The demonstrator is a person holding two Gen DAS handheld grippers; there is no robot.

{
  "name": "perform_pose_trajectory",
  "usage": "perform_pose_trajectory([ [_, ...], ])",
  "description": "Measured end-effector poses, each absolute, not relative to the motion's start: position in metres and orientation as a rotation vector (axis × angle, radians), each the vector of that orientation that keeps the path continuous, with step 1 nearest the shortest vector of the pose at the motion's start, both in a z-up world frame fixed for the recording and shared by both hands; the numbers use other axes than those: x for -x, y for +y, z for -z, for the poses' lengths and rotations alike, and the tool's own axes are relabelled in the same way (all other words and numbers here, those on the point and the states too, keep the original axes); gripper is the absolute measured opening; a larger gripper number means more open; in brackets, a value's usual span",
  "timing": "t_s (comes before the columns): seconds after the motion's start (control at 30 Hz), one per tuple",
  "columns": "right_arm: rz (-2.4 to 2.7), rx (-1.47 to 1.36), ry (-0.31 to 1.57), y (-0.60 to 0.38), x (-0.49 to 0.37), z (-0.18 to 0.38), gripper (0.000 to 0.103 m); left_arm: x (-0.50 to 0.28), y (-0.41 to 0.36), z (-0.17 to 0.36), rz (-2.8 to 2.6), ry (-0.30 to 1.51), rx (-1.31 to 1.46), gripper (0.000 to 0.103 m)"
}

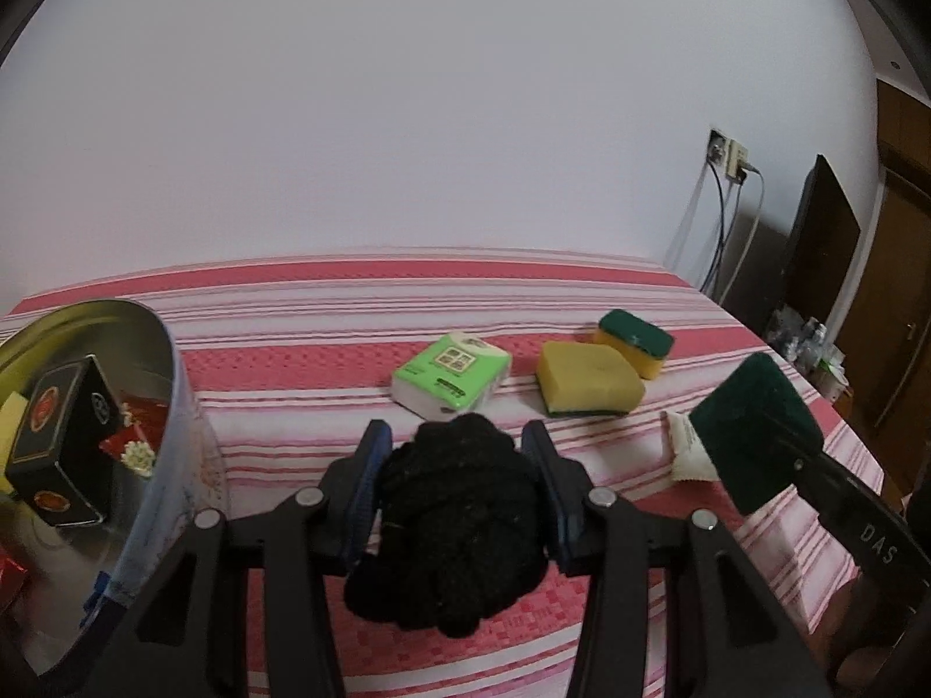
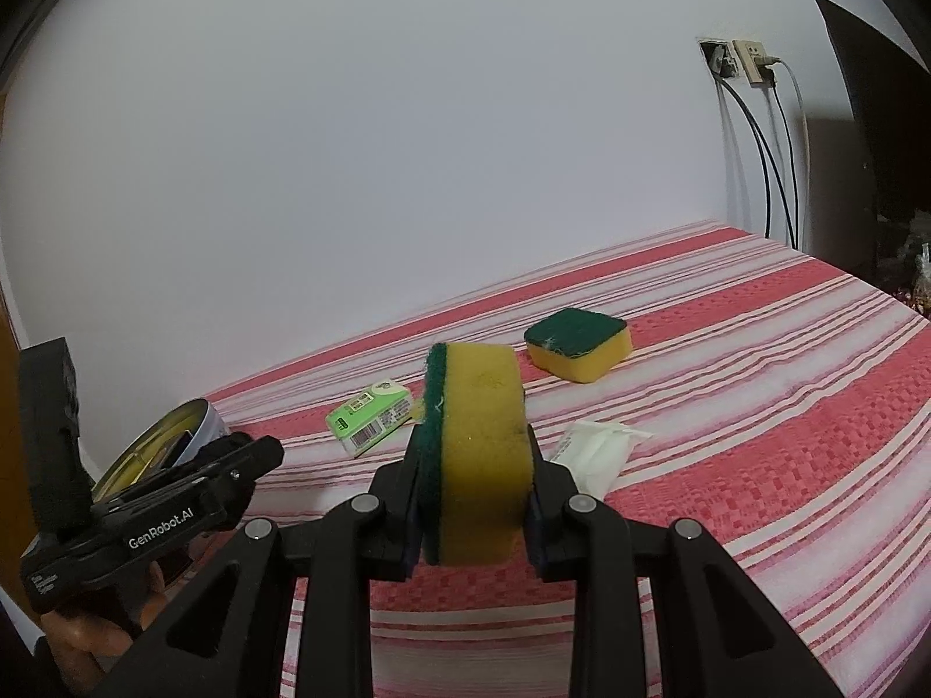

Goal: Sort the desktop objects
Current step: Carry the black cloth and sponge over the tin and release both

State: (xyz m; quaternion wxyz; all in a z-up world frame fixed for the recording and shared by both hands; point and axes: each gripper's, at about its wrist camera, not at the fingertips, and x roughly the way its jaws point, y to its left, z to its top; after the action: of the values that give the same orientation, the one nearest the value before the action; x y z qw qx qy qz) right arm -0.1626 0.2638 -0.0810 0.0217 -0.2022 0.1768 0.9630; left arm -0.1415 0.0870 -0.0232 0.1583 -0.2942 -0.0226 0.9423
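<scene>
Desk cloth [image 1: 326, 360] showing red bands alternating with thin white-pink stripes. Wall [image 1: 407, 116] reading plain white. Bundle [image 1: 459, 523] in the left gripper [image 1: 457, 448] showing solid black, knit-textured; gripper pads showing blue, frame black. Sponge [image 2: 477, 453] in the right gripper [image 2: 474, 459] showing yellow with a dark green scouring face. Two more sponges [image 1: 587, 387] [image 1: 635, 342] showing the same yellow and green. Tissue pack [image 1: 451, 372] showing bright green over white. Sachet [image 2: 596, 453] showing white. Tin [image 1: 163, 407] showing silver inside, holding a black box [image 1: 64, 442] with red-gold emblems.

We are clamping a yellow-green sponge [image 2: 474, 453] upright in the right claw [image 2: 472, 500]; a second sponge [image 2: 579, 352], green packet [image 2: 372, 419] and white sachet [image 2: 599, 448] are lying on the striped desk [image 2: 785, 407].
</scene>
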Motion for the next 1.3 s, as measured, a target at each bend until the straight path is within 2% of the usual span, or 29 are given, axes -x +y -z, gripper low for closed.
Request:
perform_pose_trajectory([
  [0.53,-2.926,0.594,0.503,0.254,0.157,0.075,0.030,0.123,0.064,0.015,-2.788,-0.055,0.797,0.046],
  [0.87,-3.051,0.548,0.489,0.206,0.158,0.049,0.030,0.110,0.035,0.002,-2.836,-0.096,0.756,0.046],
  [1.3,-3.214,0.539,0.342,0.129,0.156,0.026,0.030,0.091,-0.024,-0.007,-2.916,-0.210,0.727,0.046],
])
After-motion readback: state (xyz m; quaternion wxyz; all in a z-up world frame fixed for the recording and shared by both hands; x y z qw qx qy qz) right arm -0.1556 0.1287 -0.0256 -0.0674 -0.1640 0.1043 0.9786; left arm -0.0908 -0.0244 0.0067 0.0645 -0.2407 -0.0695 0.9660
